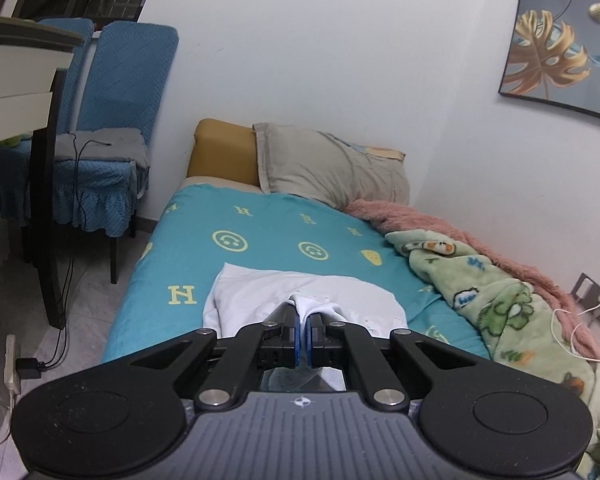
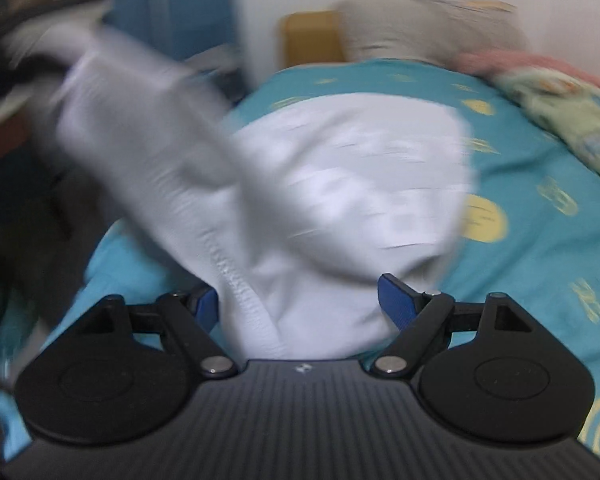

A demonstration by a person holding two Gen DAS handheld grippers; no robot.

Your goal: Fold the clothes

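A white garment (image 1: 300,292) lies on the teal bedsheet (image 1: 260,220) near the bed's near end. My left gripper (image 1: 302,320) is shut on a bunched edge of the white garment and holds it just above the bed. In the right wrist view the same white garment (image 2: 340,184) is blurred; one part stretches up to the left toward a dark blurred shape at the frame's upper left. My right gripper (image 2: 300,304) is open, its blue pads (image 2: 396,300) wide apart with white cloth lying between them.
A grey pillow (image 1: 332,164) and a tan cushion (image 1: 224,152) sit at the bed's head. A green patterned blanket (image 1: 500,304) and pink fleece (image 1: 440,220) lie along the wall on the right. Blue-covered chairs (image 1: 116,120) and a table stand to the left.
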